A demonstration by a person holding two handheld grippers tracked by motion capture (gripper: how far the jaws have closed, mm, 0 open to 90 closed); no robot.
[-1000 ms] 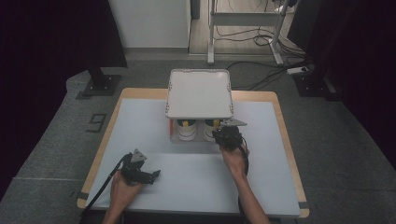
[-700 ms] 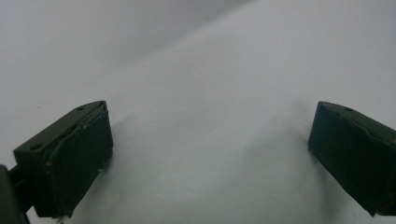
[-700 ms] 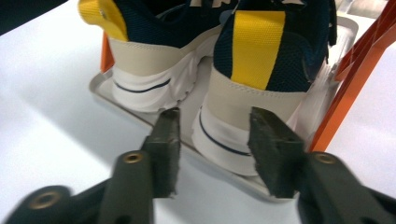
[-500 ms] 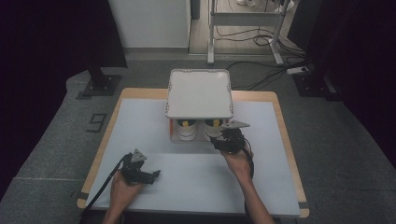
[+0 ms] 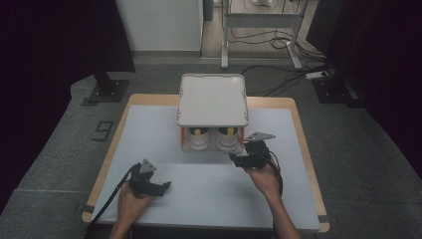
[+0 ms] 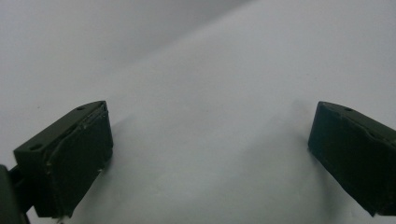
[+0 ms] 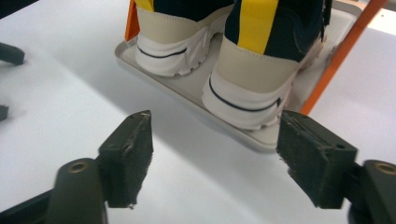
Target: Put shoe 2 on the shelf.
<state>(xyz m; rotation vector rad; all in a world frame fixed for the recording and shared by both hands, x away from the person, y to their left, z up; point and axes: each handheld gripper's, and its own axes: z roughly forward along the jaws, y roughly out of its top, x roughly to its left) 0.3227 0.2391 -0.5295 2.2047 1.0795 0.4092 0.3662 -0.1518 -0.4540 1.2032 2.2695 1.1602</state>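
Observation:
A pair of shoes with dark uppers, yellow stripes and white soles stands heels-out on the lower shelf of a small grey rack with orange posts. The left shoe and right shoe sit side by side on the shelf rim. My right gripper is just in front of the right shoe's heel, apart from it. Its jaws have just been opening and nothing lies between them. From above, this right gripper sits at the rack's front right corner. My left gripper rests open on the table, empty.
The rack stands at the back middle of a pale table with a wooden edge. An orange post rises right beside the right shoe. Dark floor, cables and stands lie beyond the table.
The right gripper has drawn back from the rack toward the person and its jaws have spread apart. The left gripper has stayed where it was.

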